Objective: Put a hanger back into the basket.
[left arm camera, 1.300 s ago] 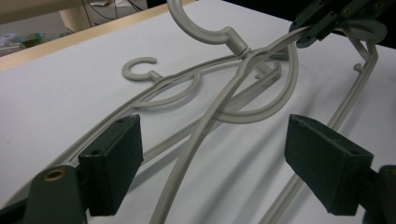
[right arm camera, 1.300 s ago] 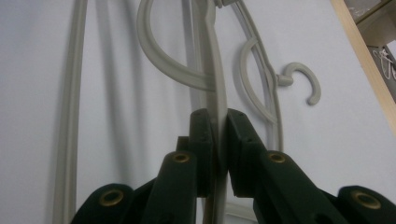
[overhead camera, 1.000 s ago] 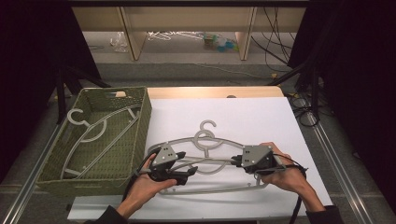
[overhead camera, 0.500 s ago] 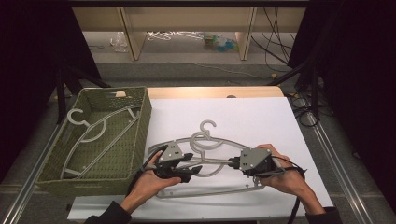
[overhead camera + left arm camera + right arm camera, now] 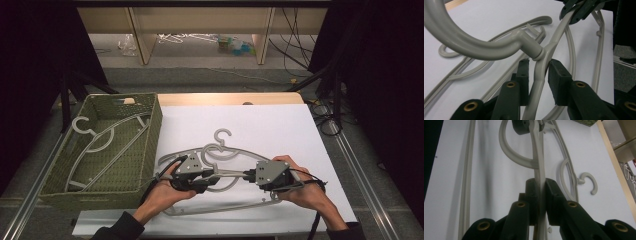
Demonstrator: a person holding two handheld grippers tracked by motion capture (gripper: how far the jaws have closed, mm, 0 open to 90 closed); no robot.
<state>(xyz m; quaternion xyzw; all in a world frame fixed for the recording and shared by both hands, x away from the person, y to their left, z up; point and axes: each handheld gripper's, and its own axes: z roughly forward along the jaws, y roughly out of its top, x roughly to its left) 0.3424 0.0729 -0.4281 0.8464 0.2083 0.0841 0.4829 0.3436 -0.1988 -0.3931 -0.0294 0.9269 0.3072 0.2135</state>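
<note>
At the far left of the high view, a green woven basket [image 5: 150,131] holds a grey hanger [image 5: 107,141]. Right of it, low in the frame on the white table [image 5: 280,125], the left gripper [image 5: 212,180] has just been closing its jaws around the shoulder bar of another grey hanger, the held hanger [image 5: 539,68], with a sliver of gap on one side. Further right, the right gripper [image 5: 249,177] is clamped tight on the same bar. A third hanger [image 5: 223,136] lies just behind.
</note>
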